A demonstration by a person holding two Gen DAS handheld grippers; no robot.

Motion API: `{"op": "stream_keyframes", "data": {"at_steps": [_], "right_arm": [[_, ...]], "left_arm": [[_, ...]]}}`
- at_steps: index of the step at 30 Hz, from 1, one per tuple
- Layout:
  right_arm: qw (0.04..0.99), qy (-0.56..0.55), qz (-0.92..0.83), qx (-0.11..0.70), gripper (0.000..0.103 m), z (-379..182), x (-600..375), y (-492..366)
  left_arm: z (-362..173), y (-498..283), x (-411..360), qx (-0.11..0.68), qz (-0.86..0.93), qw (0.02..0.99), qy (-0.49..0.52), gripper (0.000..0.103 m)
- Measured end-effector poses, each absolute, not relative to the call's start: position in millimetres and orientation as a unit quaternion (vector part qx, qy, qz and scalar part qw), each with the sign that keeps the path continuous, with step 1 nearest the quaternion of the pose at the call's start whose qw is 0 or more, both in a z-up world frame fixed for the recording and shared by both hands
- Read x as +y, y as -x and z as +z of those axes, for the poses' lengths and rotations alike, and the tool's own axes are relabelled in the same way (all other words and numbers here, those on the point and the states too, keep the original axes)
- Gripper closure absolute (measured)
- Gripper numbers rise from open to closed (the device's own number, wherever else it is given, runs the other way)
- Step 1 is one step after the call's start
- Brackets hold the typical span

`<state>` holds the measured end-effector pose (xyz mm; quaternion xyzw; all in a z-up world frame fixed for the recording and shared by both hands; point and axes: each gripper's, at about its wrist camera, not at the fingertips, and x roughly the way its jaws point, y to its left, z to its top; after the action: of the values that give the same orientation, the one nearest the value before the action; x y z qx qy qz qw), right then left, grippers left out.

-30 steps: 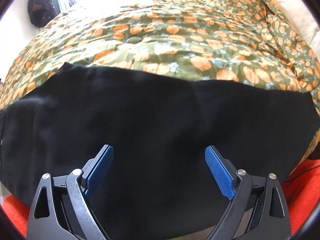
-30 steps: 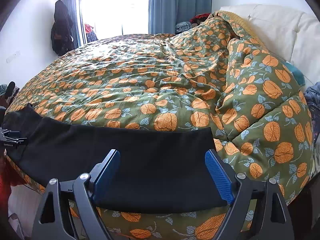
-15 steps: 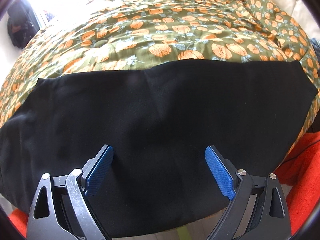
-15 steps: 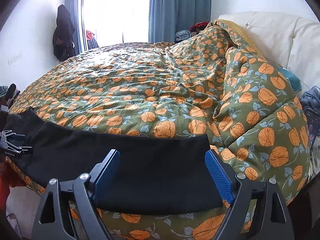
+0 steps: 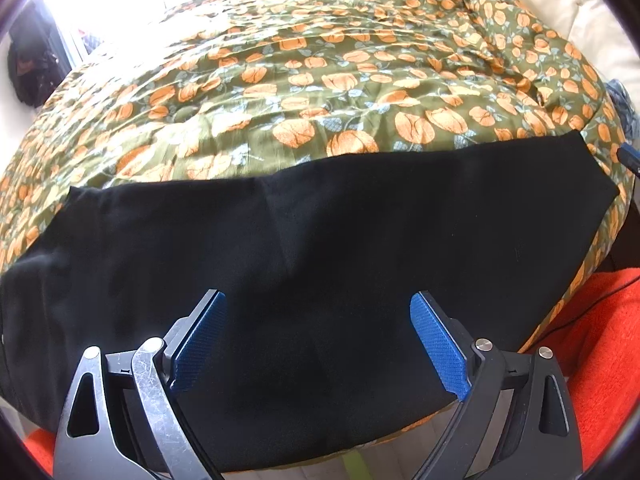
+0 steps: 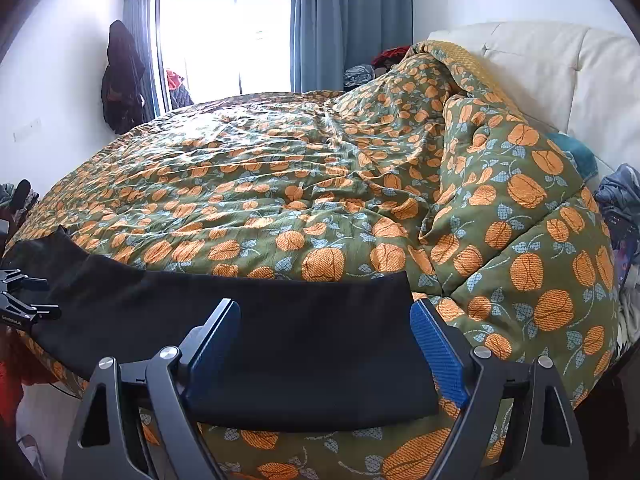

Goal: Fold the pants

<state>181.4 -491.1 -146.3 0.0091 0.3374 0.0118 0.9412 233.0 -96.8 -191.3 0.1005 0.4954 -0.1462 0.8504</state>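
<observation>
Black pants (image 5: pixel 320 248) lie flat as a long band along the near edge of a bed with a green, orange-flowered quilt (image 5: pixel 320 72). My left gripper (image 5: pixel 316 304) hovers above the middle of the pants, jaws wide apart, nothing between the blue pads. In the right wrist view the same pants (image 6: pixel 280 328) stretch from the left edge to a straight end near the right pad. My right gripper (image 6: pixel 324 312) stands open over that end, apart from the cloth. The left gripper (image 6: pixel 24 296) shows at the far left of that view.
An orange cloth (image 5: pixel 592 344) hangs below the bed's near edge. A cream headboard (image 6: pixel 540 64) and a raised fold of quilt (image 6: pixel 500 152) stand at the right. A window with blue curtains (image 6: pixel 348 20) and a hanging dark coat (image 6: pixel 120 76) lie beyond the bed.
The left wrist view has shifted and rolled: the pants' right end has come into sight and more of the quilt shows. The right wrist view has tilted up slightly. Both grippers stay open.
</observation>
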Motion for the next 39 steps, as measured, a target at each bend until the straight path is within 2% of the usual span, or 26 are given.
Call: {"op": "stream_keyframes", "data": {"at_steps": [13, 23, 28, 32, 39], "right_arm": [[0.942, -0.013, 0.013, 0.335, 0.016, -146, -493, -181], [0.945, -0.043, 0.008, 0.325, 0.016, -145, -508, -174], [0.944, -0.041, 0.010, 0.326, 0.016, -144, -507, -175], [0.943, -0.037, 0.011, 0.331, 0.016, -145, -505, -177], [0.941, -0.034, 0.013, 0.336, 0.016, -147, -504, -176]], "left_arm": [[-176, -279, -169, 0.482, -0.179, 0.847, -0.134, 0.009], [-175, -283, -175, 0.495, -0.187, 0.840, -0.121, 0.009], [-184, -293, -190, 0.507, -0.188, 0.832, -0.125, 0.009], [-197, -289, -212, 0.507, -0.198, 0.823, -0.166, 0.009], [-215, -258, -204, 0.518, -0.202, 0.813, -0.174, 0.009]]}}
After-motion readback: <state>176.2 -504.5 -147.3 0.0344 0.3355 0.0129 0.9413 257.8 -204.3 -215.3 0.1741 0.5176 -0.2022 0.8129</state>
